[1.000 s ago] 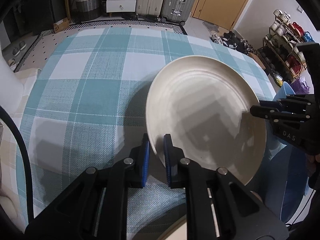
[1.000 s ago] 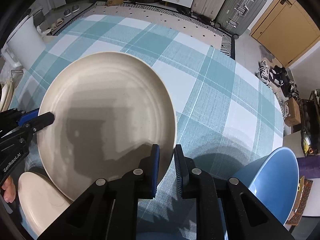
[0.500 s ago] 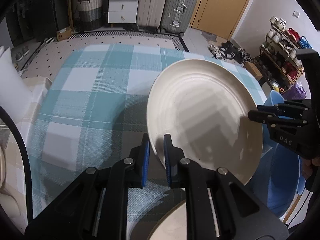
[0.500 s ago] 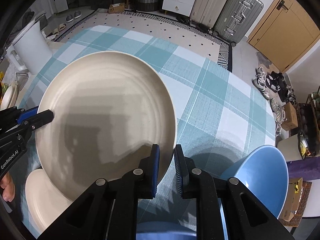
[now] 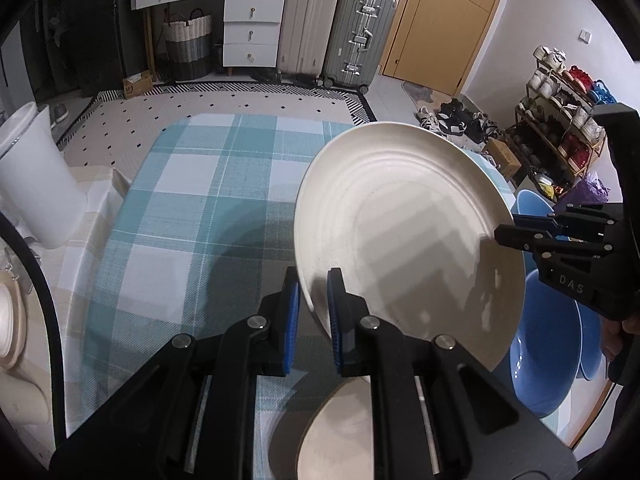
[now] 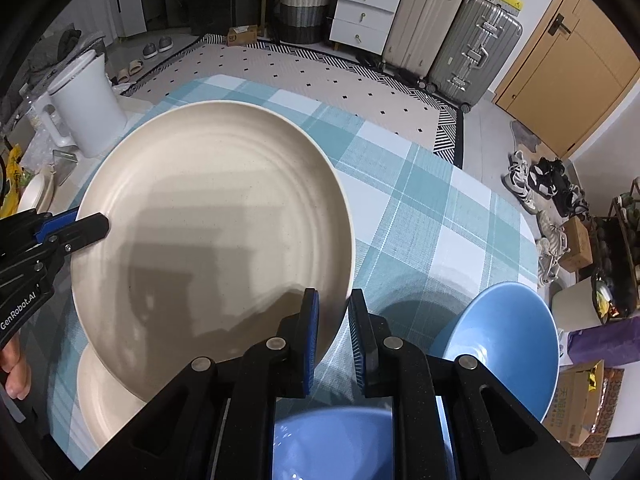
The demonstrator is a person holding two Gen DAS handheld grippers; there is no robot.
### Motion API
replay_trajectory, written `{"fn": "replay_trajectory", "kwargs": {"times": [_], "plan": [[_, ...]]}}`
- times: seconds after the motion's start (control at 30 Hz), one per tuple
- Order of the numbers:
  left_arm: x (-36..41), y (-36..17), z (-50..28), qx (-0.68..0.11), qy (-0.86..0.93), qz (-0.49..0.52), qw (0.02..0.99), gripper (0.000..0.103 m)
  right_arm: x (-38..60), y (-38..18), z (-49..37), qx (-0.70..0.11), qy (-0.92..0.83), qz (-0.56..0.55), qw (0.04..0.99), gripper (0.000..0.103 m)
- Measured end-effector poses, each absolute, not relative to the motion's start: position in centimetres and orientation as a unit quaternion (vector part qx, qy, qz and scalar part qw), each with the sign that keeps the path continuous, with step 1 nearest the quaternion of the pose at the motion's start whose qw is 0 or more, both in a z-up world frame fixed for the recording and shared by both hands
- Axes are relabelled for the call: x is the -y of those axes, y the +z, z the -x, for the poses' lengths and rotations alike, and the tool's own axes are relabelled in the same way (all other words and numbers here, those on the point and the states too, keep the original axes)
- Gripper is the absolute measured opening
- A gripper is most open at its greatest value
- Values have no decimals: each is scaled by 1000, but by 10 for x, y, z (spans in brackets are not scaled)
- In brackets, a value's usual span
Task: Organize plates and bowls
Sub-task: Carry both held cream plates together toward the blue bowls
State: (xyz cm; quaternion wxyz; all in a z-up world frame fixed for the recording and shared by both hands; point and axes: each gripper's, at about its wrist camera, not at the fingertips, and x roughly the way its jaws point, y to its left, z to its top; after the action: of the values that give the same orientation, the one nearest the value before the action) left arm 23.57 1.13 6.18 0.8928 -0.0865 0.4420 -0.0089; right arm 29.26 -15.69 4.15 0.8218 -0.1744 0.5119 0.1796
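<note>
A large cream plate [image 5: 404,240] [image 6: 212,240] hangs above the table, held by two opposite rims. My left gripper [image 5: 313,284] is shut on its near left rim, and its tip also shows at the plate's left edge in the right wrist view [image 6: 92,228]. On the opposite rim my right gripper [image 6: 333,300] is shut, seen from the left wrist as a black tip [image 5: 516,236]. A smaller cream plate [image 5: 340,432] [image 6: 104,392] lies on the table below. Two blue bowls [image 6: 504,336] [image 6: 332,444] sit at the table's right and near side.
The table wears a teal and white checked cloth [image 5: 192,208]. A white jug [image 6: 86,104] stands off its left end. Suitcases [image 5: 352,36], drawers and a shoe rack [image 5: 560,128] line the room beyond the table.
Both grippers have risen with the large plate between them. The table and the small plate below now look farther away, and more of the room shows.
</note>
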Motion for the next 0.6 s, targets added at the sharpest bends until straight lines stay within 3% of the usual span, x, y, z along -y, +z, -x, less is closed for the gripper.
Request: {"fn": "replay_trajectory", "kwargs": {"times": [0.6], "plan": [[-9,94,-164,-416,-1,84,905,11,155,80,-224,-476,199,169,840,15]]}}
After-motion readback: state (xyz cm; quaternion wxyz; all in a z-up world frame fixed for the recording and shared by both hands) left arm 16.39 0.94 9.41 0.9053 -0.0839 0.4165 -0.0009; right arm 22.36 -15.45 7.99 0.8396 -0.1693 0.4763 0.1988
